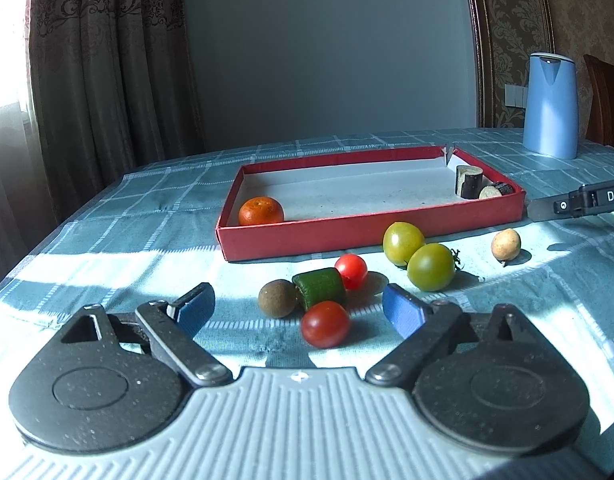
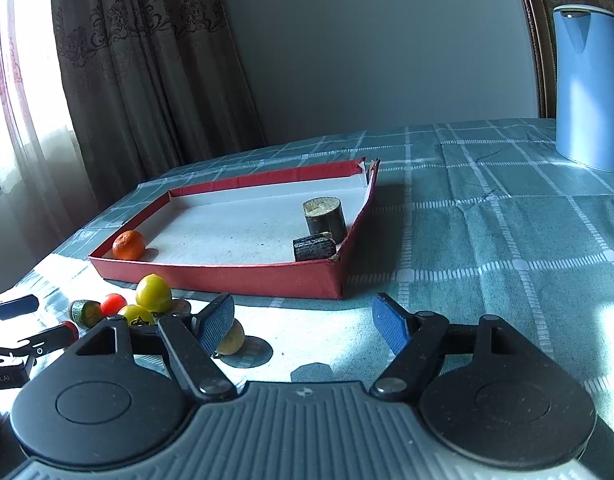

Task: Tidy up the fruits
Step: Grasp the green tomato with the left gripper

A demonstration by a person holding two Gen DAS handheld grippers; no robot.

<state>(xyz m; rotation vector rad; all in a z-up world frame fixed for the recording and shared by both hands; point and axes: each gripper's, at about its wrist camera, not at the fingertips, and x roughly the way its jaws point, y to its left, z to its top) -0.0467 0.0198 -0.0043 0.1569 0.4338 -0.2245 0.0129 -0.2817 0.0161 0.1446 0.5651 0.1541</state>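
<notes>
Worktop (image 1: 107,216), covered with a teal checked cloth; contents listed left to right.

Left gripper (image 1: 299,304): fingers spread wide, holding nothing, low over the cloth. Between them and just ahead: brown round fruit (image 1: 277,298), green cucumber piece (image 1: 320,291) touching it, red cherry tomato (image 1: 325,324) nearest the camera, second red tomato (image 1: 351,271) behind the cucumber.

Red tray (image 1: 367,232), shallow, white inside, beyond the loose fruit. Orange mandarin (image 1: 261,211) in its near left corner; two dark sugarcane pieces (image 1: 469,182) in its right end, one upright, one lying.

Two green tomatoes (image 1: 404,242), touching each other, just before the tray's front wall.

Small pale yellow fruit (image 1: 506,244), alone on the cloth, right of the green pair.

Right gripper (image 2: 303,320): fingers well apart, empty; the pale fruit sits just beside its left finger, partly hidden by it.

Blue kettle (image 1: 550,106), far right, well apart from the tray.
</notes>
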